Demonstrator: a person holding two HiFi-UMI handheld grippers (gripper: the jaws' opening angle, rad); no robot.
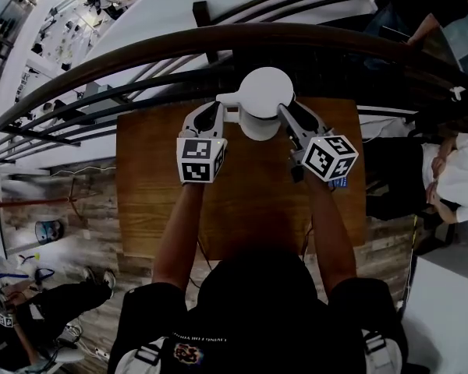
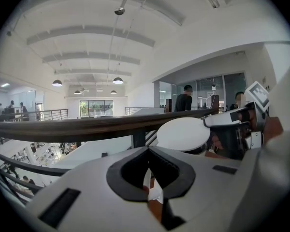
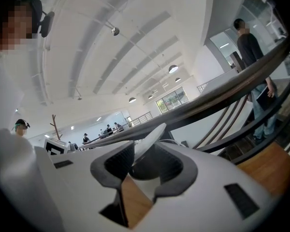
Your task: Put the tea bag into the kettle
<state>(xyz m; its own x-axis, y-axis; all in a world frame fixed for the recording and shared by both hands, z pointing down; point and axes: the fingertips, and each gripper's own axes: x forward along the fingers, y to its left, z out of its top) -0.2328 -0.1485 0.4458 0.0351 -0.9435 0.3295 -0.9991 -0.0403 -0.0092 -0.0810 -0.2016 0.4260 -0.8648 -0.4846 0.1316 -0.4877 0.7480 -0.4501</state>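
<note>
A white kettle (image 1: 257, 125) stands at the far middle of the wooden table (image 1: 156, 178), with its round white lid (image 1: 267, 90) on top. My left gripper (image 1: 221, 109) is at the kettle's left side next to a white stub. Its jaws are shut, and I cannot tell whether they hold anything; only a white sliver and wood show past them in the left gripper view (image 2: 149, 175). My right gripper (image 1: 283, 109) is at the kettle's right side and open. The lid's thin edge (image 3: 150, 138) stands between its jaws, untouched by the pads. No tea bag is in view.
A dark curved railing (image 1: 140, 53) runs just beyond the table's far edge, with a drop to a lower floor behind it. A seated person (image 1: 452, 170) is close to the table's right side. Bare wood lies between me and the kettle.
</note>
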